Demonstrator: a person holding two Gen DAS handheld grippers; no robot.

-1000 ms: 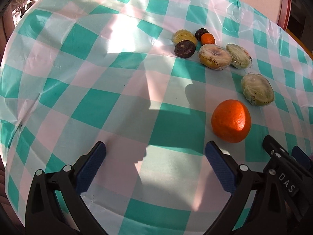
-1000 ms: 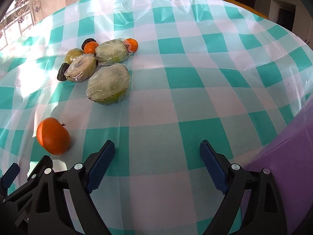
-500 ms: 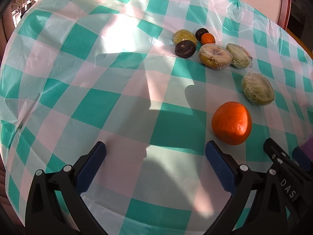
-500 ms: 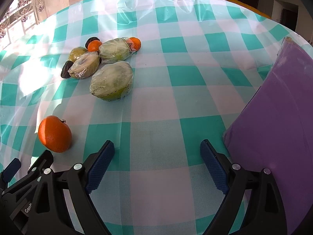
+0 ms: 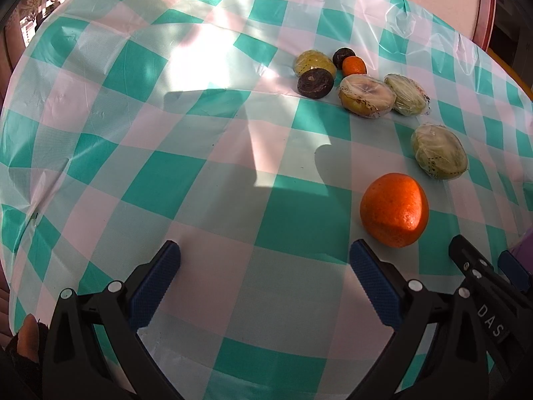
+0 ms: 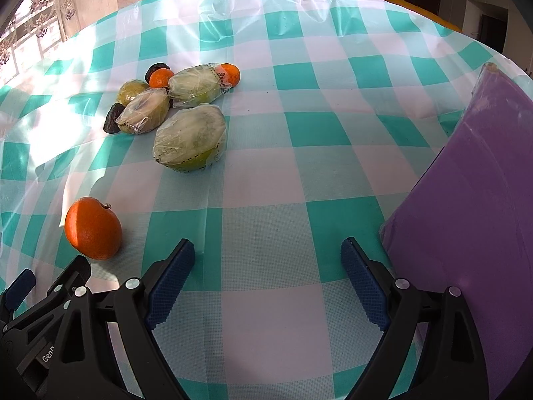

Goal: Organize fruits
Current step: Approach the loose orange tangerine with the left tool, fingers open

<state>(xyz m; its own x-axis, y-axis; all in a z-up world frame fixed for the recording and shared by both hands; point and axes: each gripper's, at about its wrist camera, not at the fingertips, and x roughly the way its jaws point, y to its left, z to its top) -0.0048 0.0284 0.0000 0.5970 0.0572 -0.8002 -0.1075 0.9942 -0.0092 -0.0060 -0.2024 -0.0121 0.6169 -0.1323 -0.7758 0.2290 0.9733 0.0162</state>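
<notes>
"DAS" reads on my right gripper's (image 6: 266, 276) black frame at five o'clock in the left view, and "Gen" on my left gripper's (image 5: 265, 276) frame at seven o'clock in the right view. On the checked tablecloth (image 6: 299, 153) I count one large orange (image 6: 92, 228) near me at nine o'clock, three film-wrapped green fruits (image 6: 191, 138), two small oranges (image 6: 161, 77), two dark fruits (image 5: 314, 83) and one bare yellow-green fruit (image 5: 314, 63) clustered at eleven, with a purple sheet (image 6: 473, 200) at three. Both grippers hover low and level over the cloth, side by side, fingers spread wide, holding nothing.
</notes>
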